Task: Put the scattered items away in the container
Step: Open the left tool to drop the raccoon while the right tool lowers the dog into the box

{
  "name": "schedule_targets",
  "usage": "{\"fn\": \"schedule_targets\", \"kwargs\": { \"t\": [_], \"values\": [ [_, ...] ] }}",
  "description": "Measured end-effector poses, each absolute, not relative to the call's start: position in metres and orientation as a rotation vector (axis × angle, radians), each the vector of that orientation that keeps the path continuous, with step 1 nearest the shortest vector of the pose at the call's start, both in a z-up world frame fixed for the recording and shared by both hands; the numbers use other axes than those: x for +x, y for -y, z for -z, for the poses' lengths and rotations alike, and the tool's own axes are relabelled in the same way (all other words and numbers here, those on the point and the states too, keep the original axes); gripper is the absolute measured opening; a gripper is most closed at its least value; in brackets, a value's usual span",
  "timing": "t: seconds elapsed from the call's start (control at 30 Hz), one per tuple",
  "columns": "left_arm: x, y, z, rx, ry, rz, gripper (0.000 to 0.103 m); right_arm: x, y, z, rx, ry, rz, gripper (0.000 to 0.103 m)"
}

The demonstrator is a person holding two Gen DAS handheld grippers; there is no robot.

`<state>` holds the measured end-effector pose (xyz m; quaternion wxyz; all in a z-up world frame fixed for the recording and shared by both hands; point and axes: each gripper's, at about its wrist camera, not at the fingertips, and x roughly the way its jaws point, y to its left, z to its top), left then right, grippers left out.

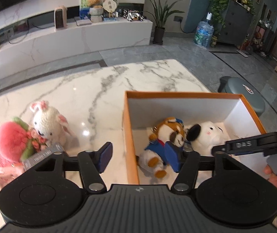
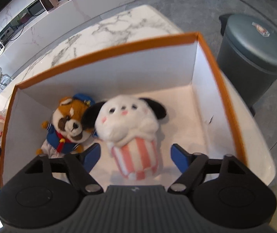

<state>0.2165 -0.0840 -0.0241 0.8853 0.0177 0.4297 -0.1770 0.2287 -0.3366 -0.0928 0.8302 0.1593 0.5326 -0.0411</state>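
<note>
An orange-rimmed box (image 1: 128, 136) with white inside walls stands on the marble table (image 1: 92, 89). In it lie a sailor raccoon plush (image 1: 163, 141) and a white dog plush in a striped cup (image 2: 130, 134). My left gripper (image 1: 140, 155) is open and empty, straddling the box's left wall. My right gripper (image 2: 136, 155) is open above the box, fingers either side of the dog plush, not touching it; it also shows in the left wrist view (image 1: 254, 143). A white bunny plush (image 1: 49, 124) and a pink strawberry plush (image 1: 12, 141) sit on the table left of the box.
A grey lidded bin (image 2: 254, 58) stands on the floor right of the table. A white TV console (image 1: 61, 36) with ornaments runs along the far wall. A potted plant (image 1: 159, 19) and a water bottle (image 1: 204, 33) stand beyond.
</note>
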Motion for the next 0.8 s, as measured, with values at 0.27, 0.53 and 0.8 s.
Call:
{"fn": "schedule_targets", "kwargs": {
  "t": [0.27, 0.53, 0.8],
  "values": [
    [0.211, 0.086, 0.038, 0.021, -0.932, 0.408, 0.040, 0.233, 0.313, 0.101, 0.321, -1.130, 0.049, 0.047],
    [0.211, 0.085, 0.040, 0.010, -0.932, 0.415, 0.038, 0.247, 0.281, 0.101, 0.250, -1.126, -0.039, 0.043],
    [0.211, 0.082, 0.041, -0.004, -0.930, 0.425, 0.038, 0.259, 0.258, 0.102, 0.226, -1.140, -0.065, 0.043]
  ]
}}
